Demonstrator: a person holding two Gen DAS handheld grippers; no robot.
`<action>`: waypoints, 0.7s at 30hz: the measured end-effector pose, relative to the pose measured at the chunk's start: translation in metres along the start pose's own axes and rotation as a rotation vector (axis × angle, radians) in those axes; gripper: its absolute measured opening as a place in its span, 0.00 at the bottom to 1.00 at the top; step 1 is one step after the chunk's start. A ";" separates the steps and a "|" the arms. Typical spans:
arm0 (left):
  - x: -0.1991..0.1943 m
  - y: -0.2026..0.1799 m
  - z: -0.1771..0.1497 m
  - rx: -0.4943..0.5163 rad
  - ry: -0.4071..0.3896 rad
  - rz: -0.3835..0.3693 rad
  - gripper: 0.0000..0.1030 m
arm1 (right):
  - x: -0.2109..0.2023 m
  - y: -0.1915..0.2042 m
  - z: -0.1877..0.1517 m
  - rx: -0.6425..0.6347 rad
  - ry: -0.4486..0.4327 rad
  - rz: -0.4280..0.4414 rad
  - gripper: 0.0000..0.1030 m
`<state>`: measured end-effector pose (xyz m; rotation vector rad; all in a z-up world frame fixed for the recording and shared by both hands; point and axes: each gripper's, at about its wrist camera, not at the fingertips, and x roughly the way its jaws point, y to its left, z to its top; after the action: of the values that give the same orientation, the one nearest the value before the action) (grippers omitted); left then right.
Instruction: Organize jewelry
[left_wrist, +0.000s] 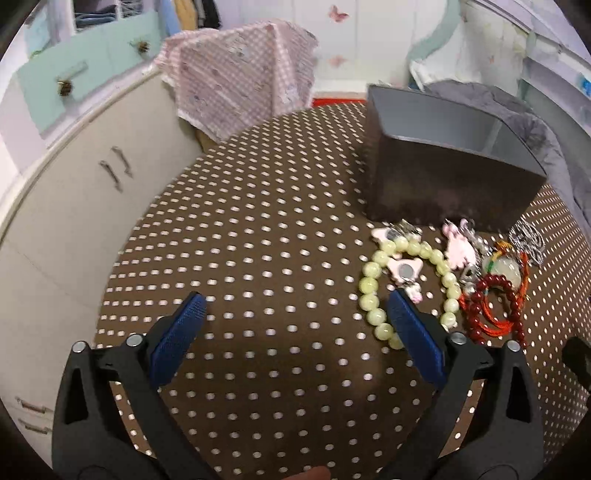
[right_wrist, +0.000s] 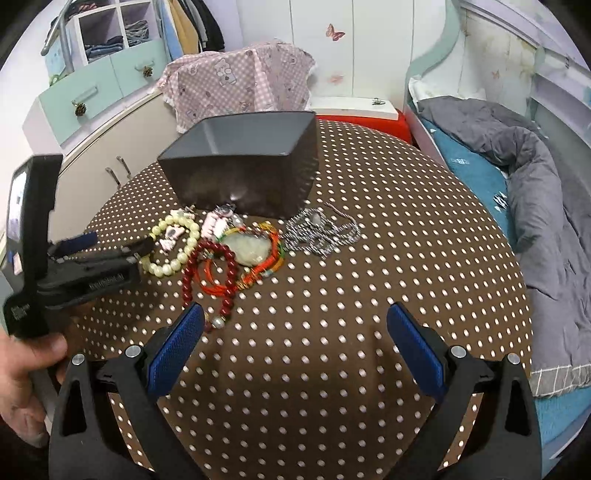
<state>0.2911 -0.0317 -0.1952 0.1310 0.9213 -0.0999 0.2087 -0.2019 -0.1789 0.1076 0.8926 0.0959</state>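
Observation:
A heap of jewelry lies on the dotted brown tablecloth (right_wrist: 369, 258) in front of a dark grey open box (right_wrist: 243, 166). It holds a pale green bead bracelet (right_wrist: 164, 270), a dark red bead bracelet (right_wrist: 232, 273), a jade pendant on orange cord (right_wrist: 251, 251), pink charms (right_wrist: 214, 223) and a silver chain (right_wrist: 321, 232). My left gripper (left_wrist: 295, 299) is open and low over the cloth. Its right finger overlaps the near edge of the pale green bracelet (left_wrist: 369, 284). My right gripper (right_wrist: 295, 310) is open and holds nothing, just short of the red bracelet.
In the left wrist view the grey box (left_wrist: 443, 184) stands behind the heap. A cream cabinet (left_wrist: 92, 206) lies left of the table, and a pink checked cloth (right_wrist: 236, 81) hangs behind it. A bed with a grey quilt (right_wrist: 535, 192) runs along the right. A hand (right_wrist: 29, 362) holds the left gripper.

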 end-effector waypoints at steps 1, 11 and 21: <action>0.002 -0.002 0.001 0.008 0.007 -0.006 0.88 | 0.002 0.003 0.002 -0.005 0.008 0.007 0.89; -0.009 -0.004 0.001 0.027 -0.012 -0.183 0.09 | 0.041 0.045 0.000 -0.177 0.091 0.002 0.22; -0.060 0.026 -0.003 -0.006 -0.086 -0.281 0.09 | -0.017 0.015 0.017 -0.130 -0.006 0.170 0.06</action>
<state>0.2567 -0.0042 -0.1470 -0.0098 0.8499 -0.3607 0.2113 -0.1904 -0.1534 0.0625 0.8683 0.3117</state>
